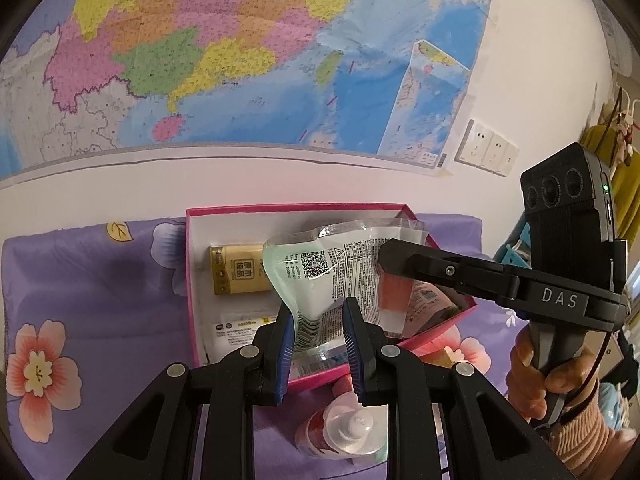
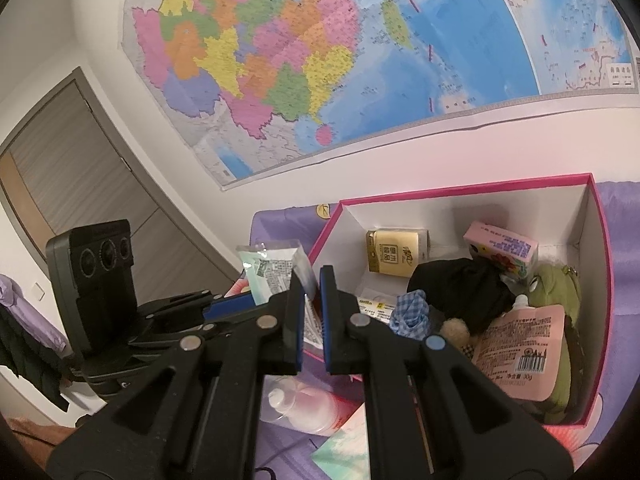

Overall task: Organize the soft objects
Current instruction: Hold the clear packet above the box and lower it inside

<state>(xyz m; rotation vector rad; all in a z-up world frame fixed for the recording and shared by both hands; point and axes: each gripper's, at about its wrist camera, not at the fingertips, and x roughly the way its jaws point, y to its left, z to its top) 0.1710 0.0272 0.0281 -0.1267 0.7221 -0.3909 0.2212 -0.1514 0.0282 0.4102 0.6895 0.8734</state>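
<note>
A pale green and white printed pouch (image 1: 332, 268) hangs over the open pink box (image 1: 280, 210), and both grippers hold it. My left gripper (image 1: 320, 340) is shut on its lower end between blue pads. From the right, my right gripper (image 1: 394, 276) pinches its side. In the right wrist view, my right gripper (image 2: 310, 316) is shut on the pouch's edge (image 2: 272, 272), with the left gripper (image 2: 224, 306) just to its left. The box (image 2: 460, 188) holds a gold pack (image 2: 394, 254), a pink carton (image 2: 504, 250), black cloth (image 2: 460, 284), a green frog plush (image 2: 556, 284) and a pink pouch (image 2: 520, 344).
A pink spouted pouch (image 1: 344, 428) lies on the purple flowered bedspread (image 1: 100, 280) below the grippers, in front of the box. A teal packet (image 2: 344, 452) lies nearer still. A wall with a map stands right behind the box. A door (image 2: 80, 184) is at the left.
</note>
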